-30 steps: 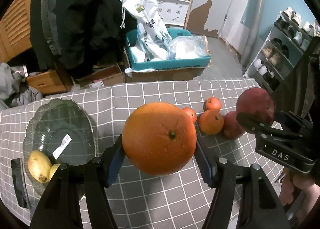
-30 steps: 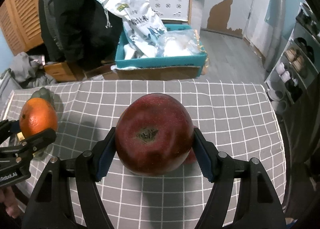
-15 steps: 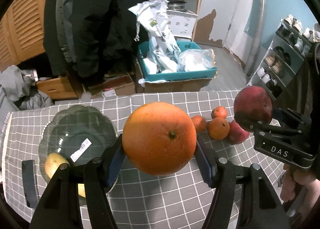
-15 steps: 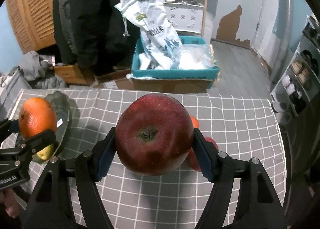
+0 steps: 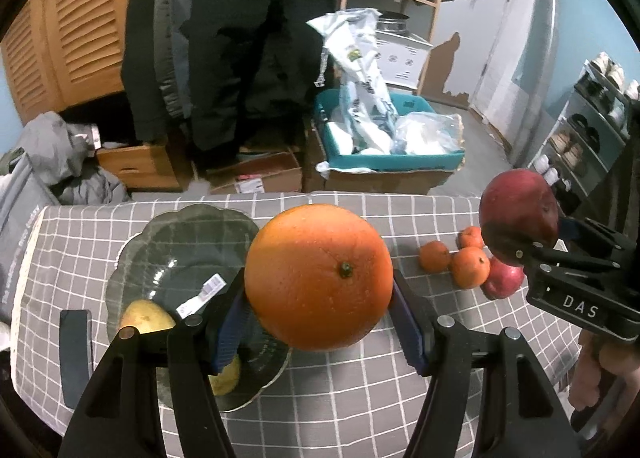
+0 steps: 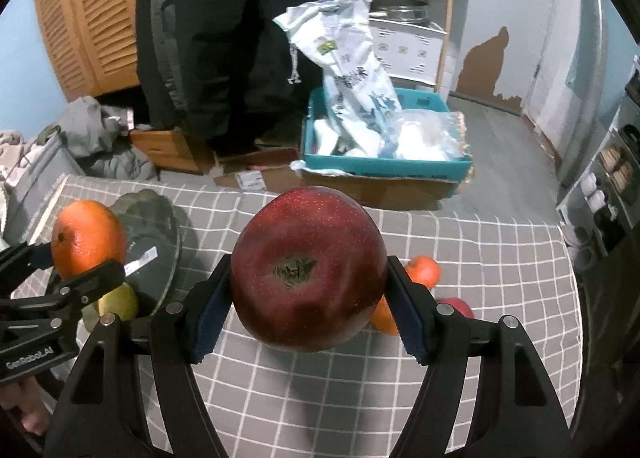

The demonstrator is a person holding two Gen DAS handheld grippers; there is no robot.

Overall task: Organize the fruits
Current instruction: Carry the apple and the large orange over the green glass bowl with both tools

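A dark glass plate sits at the left of a table covered in grey checked cloth, with 2 yellow-green pears lying on its near side beside a white label. Above the plate's right edge, the left gripper grasps a large orange between its blue pads, the fruit lifted clear of the cloth with its stem end facing the camera. Further right, 3 small oranges and a red apple lie clustered on the cloth, touching or nearly so. At the far right, the right gripper, seen from the left wrist with a hand on its handle, is clamped on a big dark red apple held in the air above that cluster. The right wrist view shows the apple's stem hollow facing the camera, both pads pressed to its sides, and the plate well to its left. Beyond the table stand a teal crate of white bags and hanging dark coats.
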